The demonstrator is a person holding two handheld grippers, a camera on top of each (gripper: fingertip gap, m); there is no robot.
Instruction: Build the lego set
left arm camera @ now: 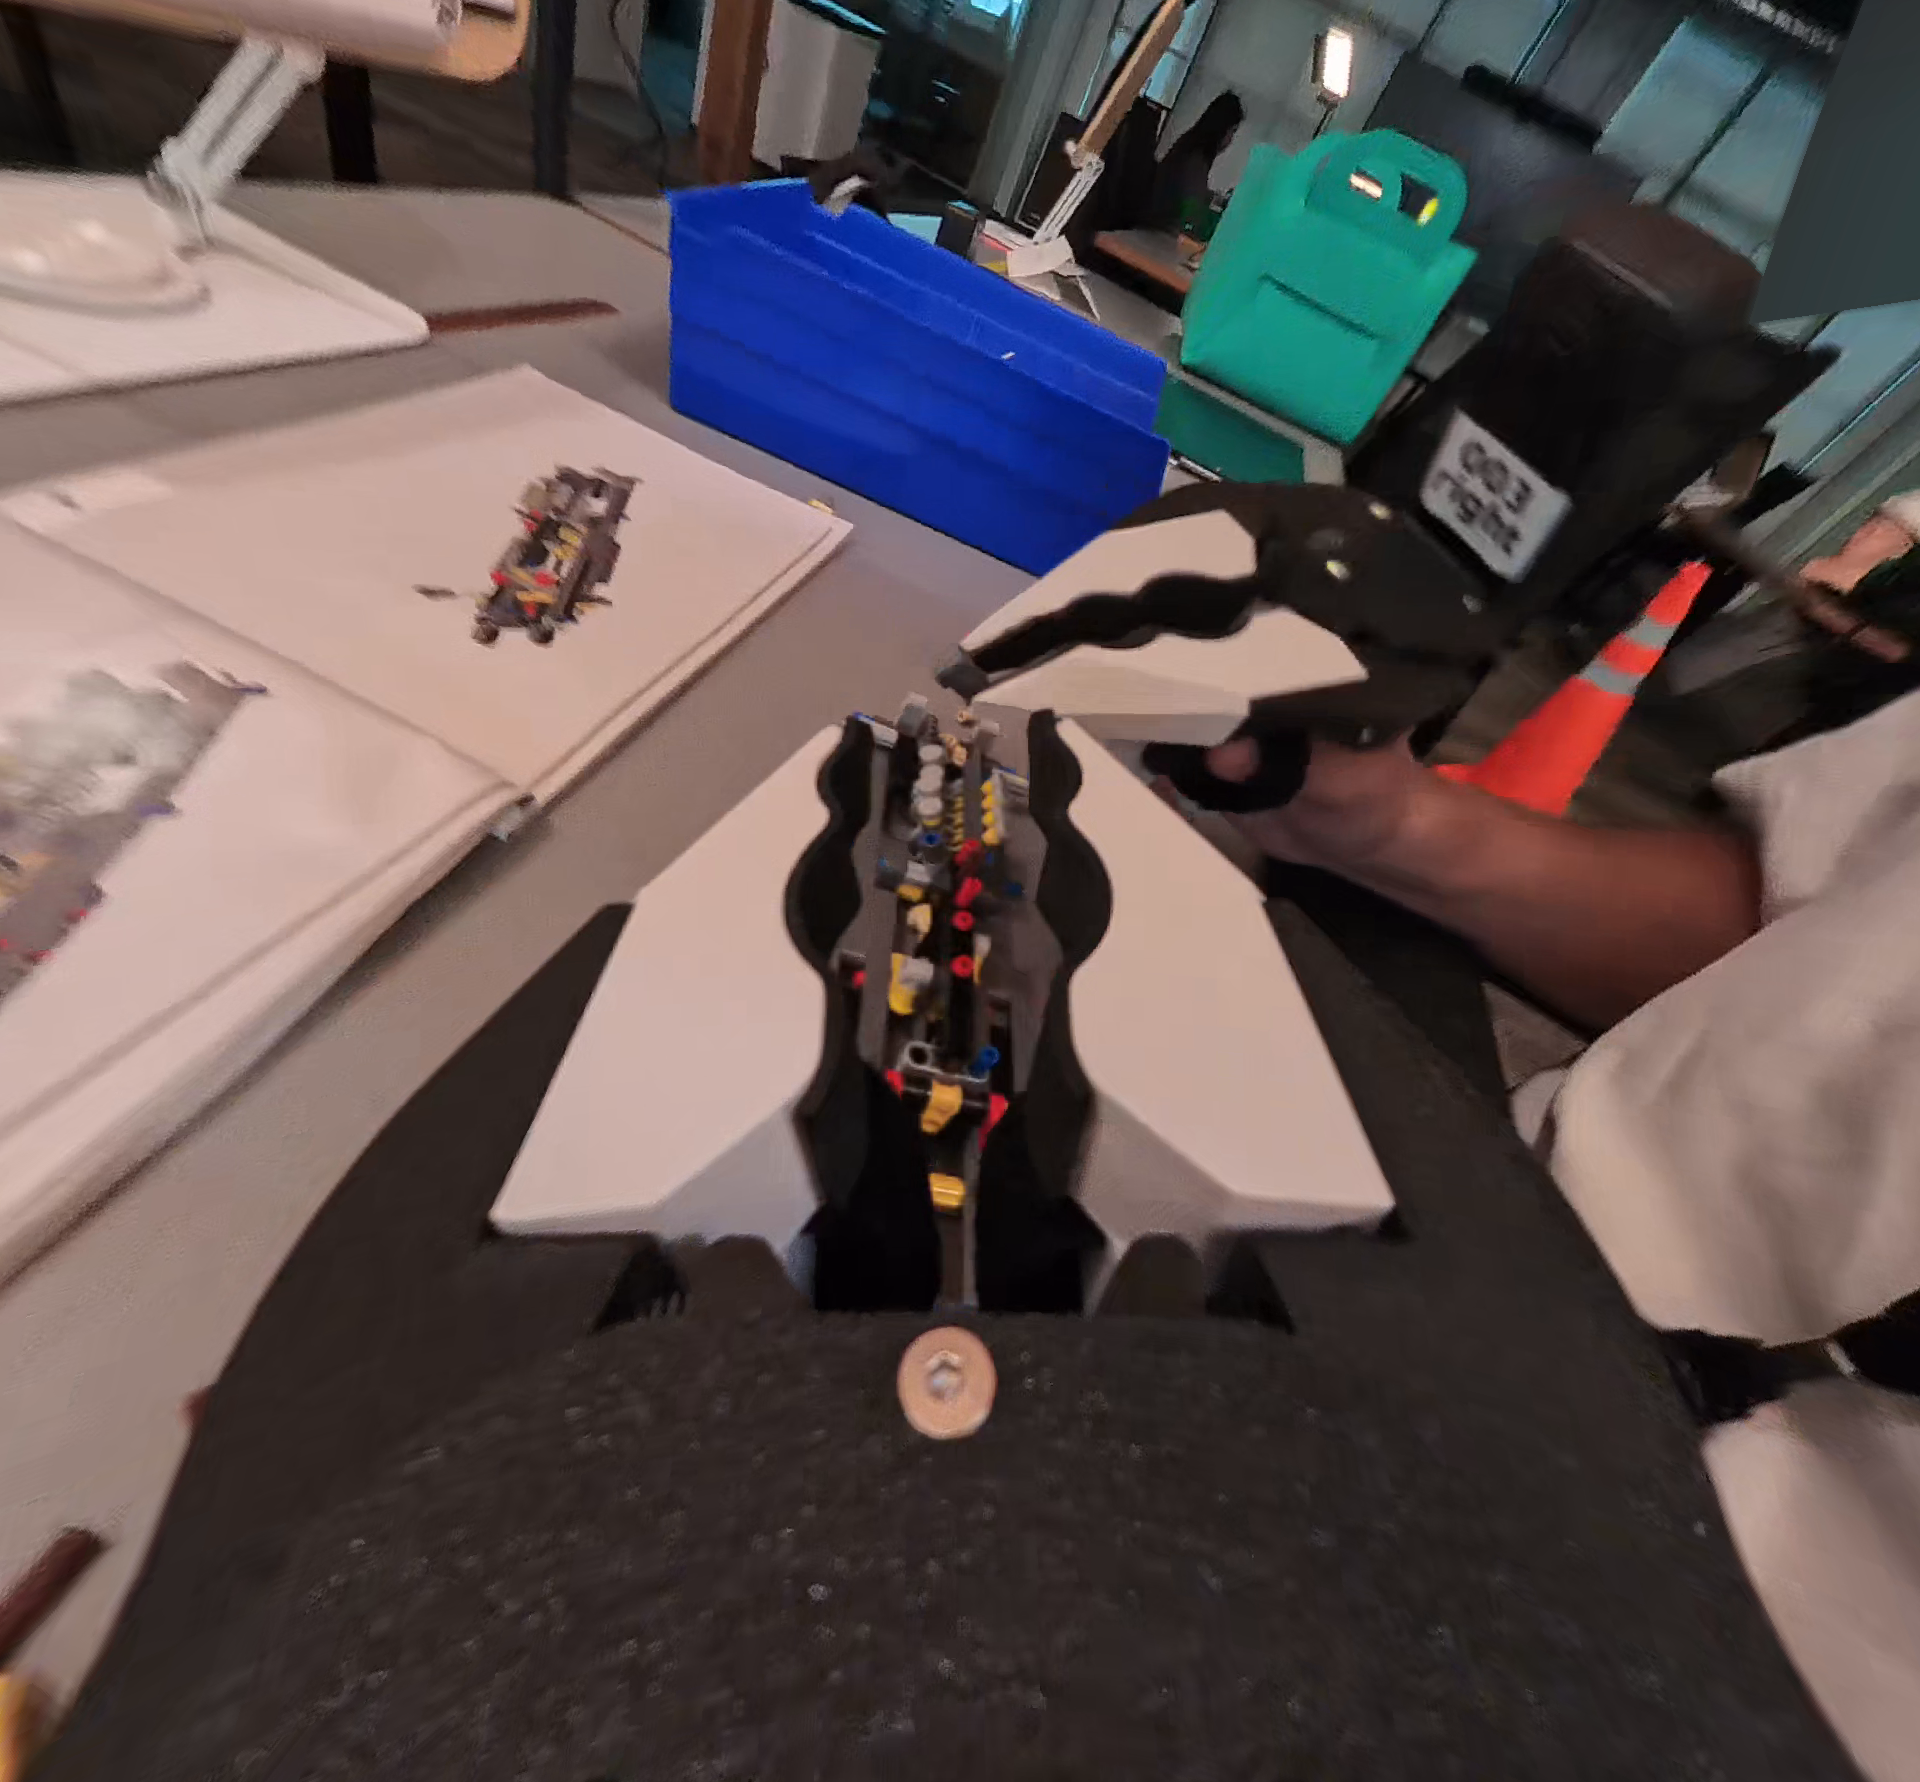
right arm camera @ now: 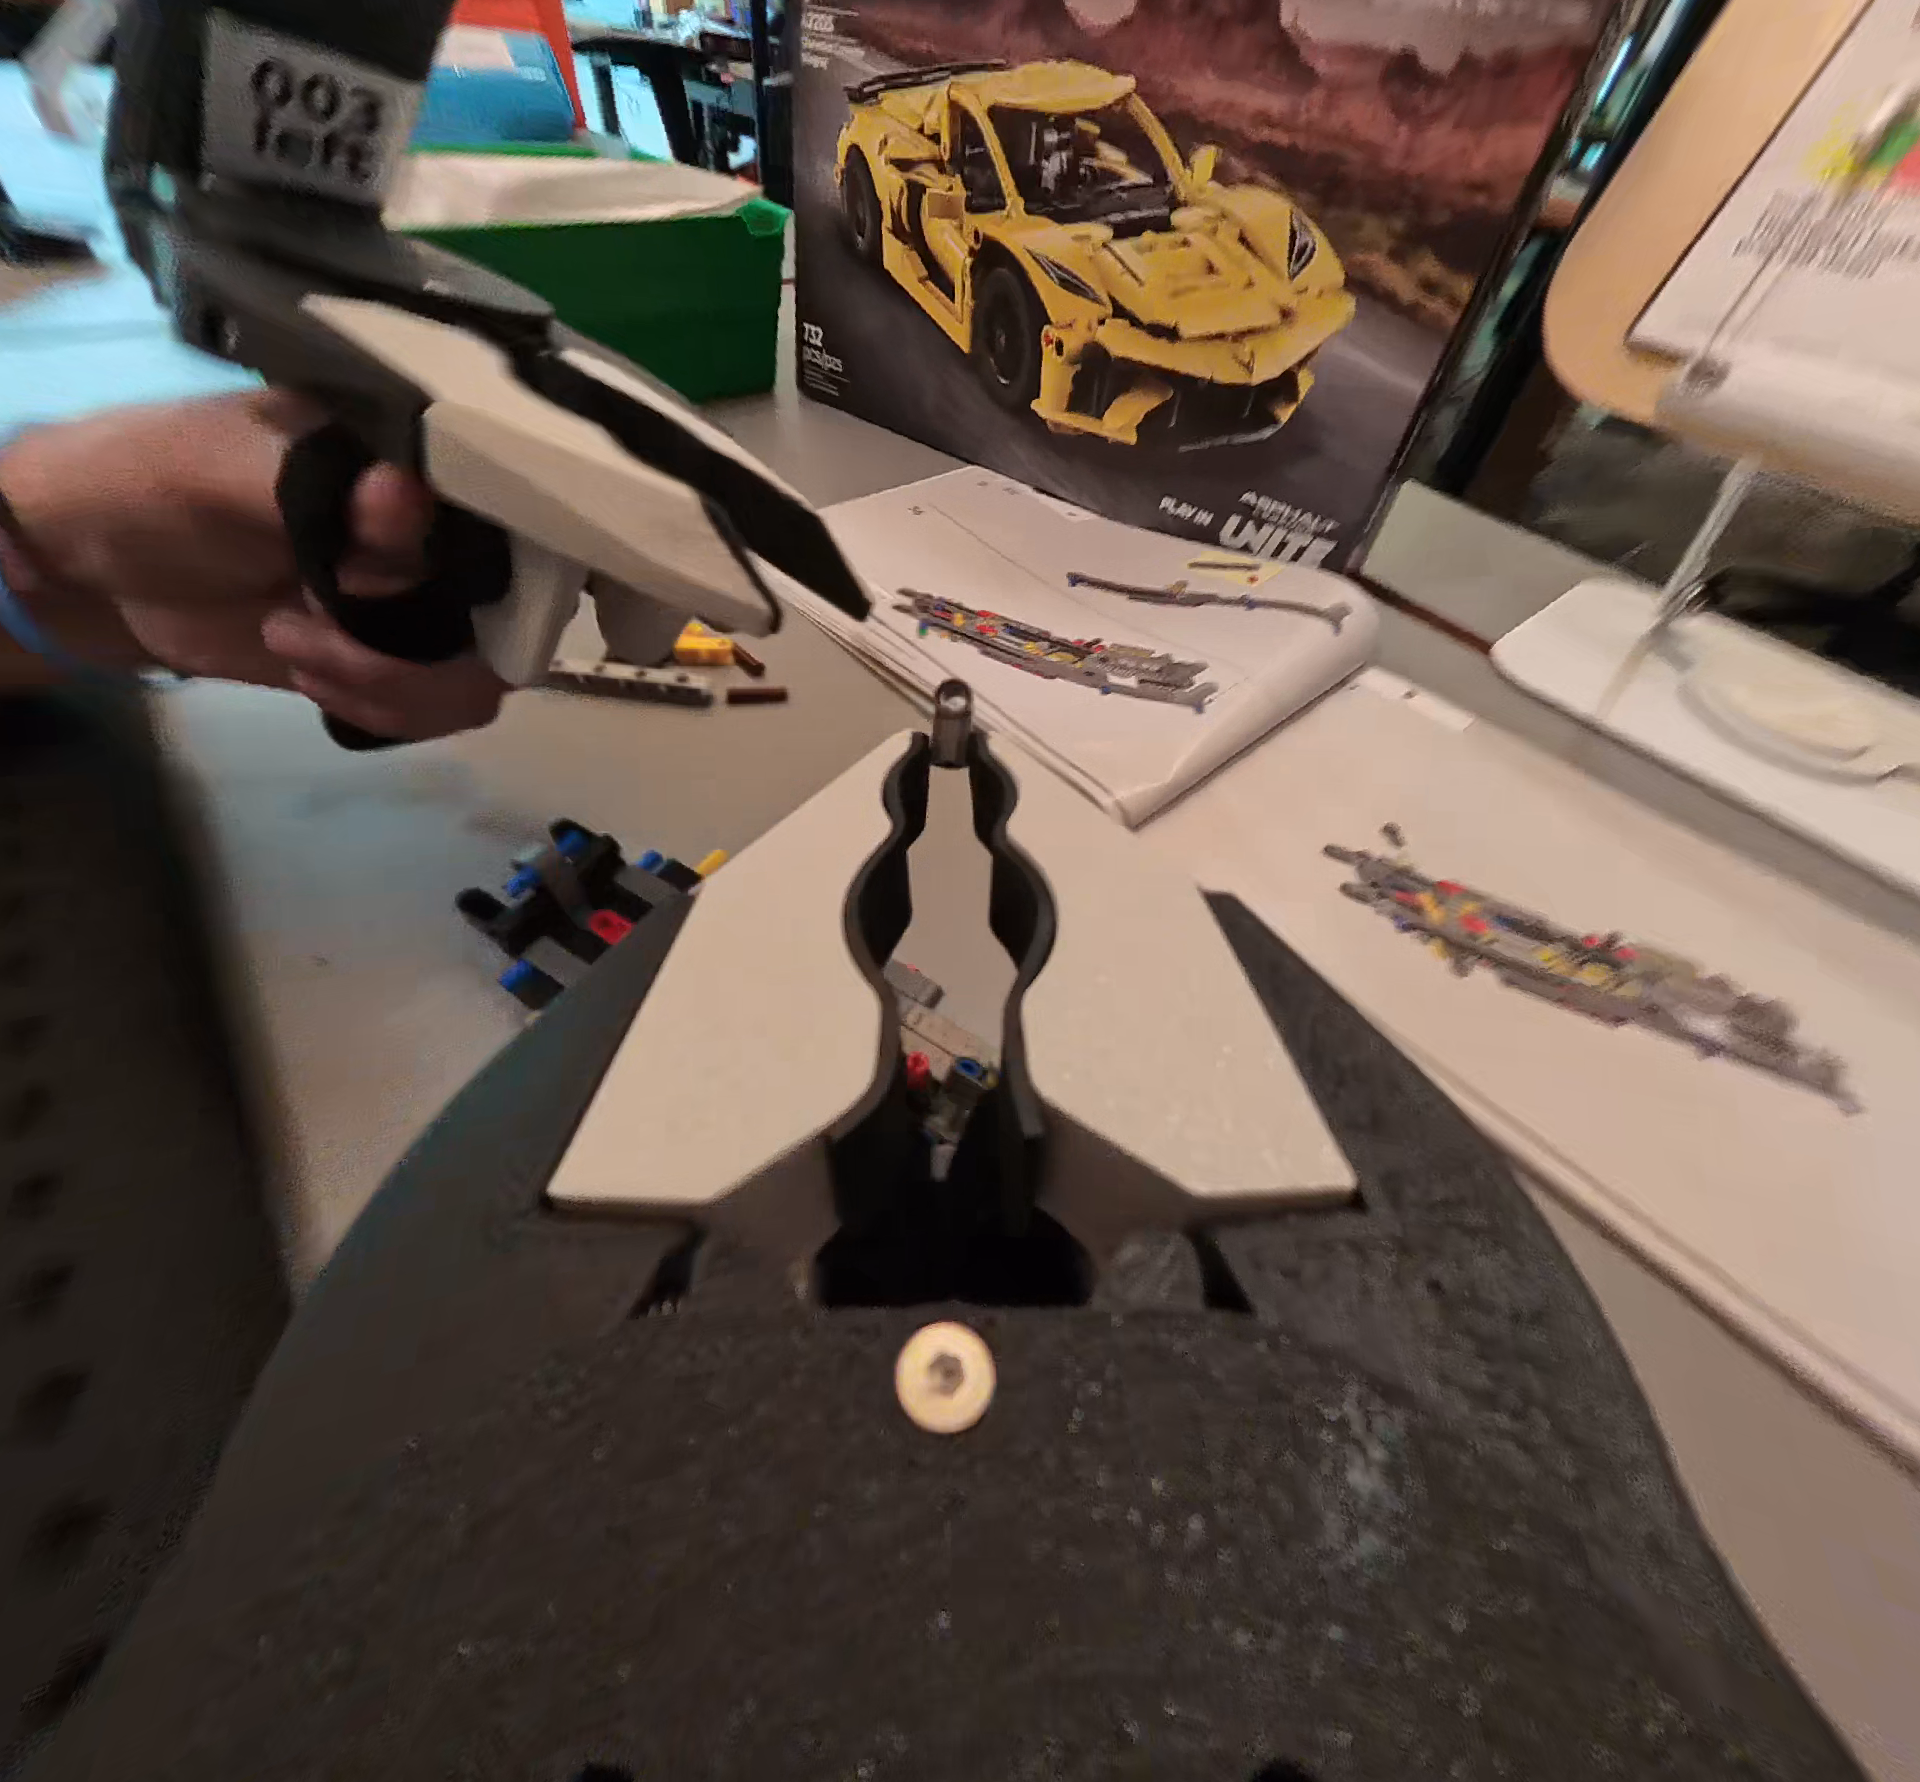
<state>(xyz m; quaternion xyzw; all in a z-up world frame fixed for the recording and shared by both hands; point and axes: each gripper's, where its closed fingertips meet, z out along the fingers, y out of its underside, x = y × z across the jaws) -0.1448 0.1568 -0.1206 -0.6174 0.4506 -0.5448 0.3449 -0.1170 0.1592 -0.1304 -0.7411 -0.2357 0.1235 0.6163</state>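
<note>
Left tongs (left arm camera: 940, 745) clamp a long dark-grey lego chassis (left arm camera: 940, 911), studded with red, yellow and blue pins, lengthwise between them above the counter (left arm camera: 623, 818). Right tongs (right arm camera: 951, 745) pinch a small grey pin (right arm camera: 951, 709). Beyond: open instruction booklet (right arm camera: 1091, 579).

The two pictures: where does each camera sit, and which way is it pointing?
Left wrist view: sits on the left gripper, looks along its fingers clamping the lego chassis; a forearm shows.
Right wrist view: sits on the right gripper, which pinches a small grey piece; a hand shows.
Shared: the open instruction booklet, and each other's gripper.
</note>
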